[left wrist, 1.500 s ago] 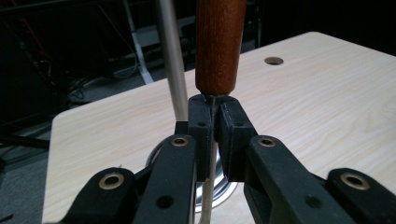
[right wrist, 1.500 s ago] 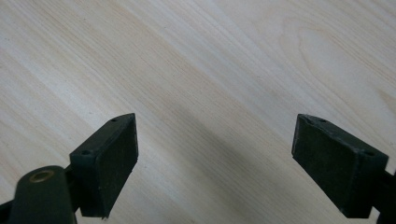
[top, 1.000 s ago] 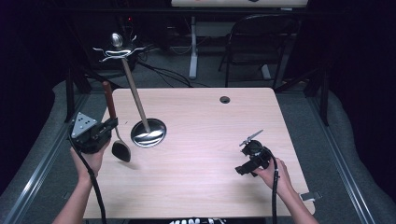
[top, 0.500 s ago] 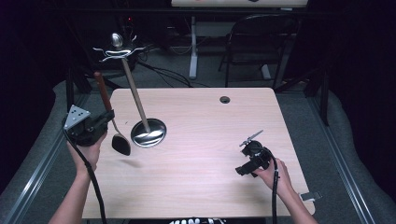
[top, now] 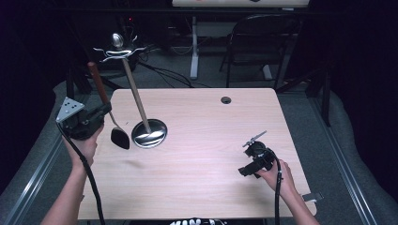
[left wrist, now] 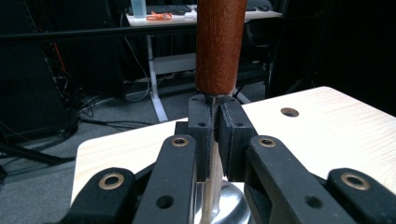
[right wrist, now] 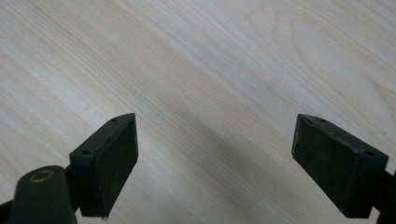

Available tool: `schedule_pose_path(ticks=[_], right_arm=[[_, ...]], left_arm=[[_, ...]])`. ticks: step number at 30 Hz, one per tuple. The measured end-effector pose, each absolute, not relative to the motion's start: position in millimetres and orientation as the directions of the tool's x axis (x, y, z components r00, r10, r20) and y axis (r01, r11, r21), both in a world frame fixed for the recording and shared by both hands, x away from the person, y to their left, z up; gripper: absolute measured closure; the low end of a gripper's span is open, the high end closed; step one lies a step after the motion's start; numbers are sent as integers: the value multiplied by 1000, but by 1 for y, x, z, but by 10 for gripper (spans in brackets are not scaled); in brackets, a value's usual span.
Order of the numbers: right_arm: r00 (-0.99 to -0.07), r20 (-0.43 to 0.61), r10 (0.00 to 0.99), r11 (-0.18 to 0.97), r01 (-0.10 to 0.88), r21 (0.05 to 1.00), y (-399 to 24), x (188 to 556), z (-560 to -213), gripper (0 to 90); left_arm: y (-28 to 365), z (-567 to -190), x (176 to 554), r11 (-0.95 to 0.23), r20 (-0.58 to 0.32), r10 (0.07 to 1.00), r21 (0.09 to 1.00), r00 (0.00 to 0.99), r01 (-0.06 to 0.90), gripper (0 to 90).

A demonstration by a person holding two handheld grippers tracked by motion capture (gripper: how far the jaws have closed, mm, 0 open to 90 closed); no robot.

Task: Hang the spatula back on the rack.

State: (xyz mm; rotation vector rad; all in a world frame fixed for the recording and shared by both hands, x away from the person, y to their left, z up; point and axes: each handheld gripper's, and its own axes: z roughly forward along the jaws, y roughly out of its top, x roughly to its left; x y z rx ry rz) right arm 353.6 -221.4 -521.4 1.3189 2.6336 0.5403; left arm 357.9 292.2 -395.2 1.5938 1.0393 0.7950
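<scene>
High view: the left gripper (top: 96, 117) at the table's (top: 206, 183) left edge is clamped on a ladle (top: 112, 126), wooden handle tilted up and away, black bowl hanging just beside the stand's (top: 149, 132) round metal base. The right gripper (top: 253, 161) sits low over the table's right side, well apart. Left gripper view: jaws pinch the ladle's metal shank (left wrist: 214, 154) right below the brown handle. Right gripper view: jaws spread wide over bare wood, nothing between them.
</scene>
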Motion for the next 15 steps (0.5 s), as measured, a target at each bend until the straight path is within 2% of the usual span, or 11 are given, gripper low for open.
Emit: schedule_pose_path(ticks=[15], right_arm=[[-600, 27, 800, 550, 750, 367, -225, 353, -520, 145]], left_arm=[[289, -384, 366, -101, -4, 904, 969, 428, 223, 845]])
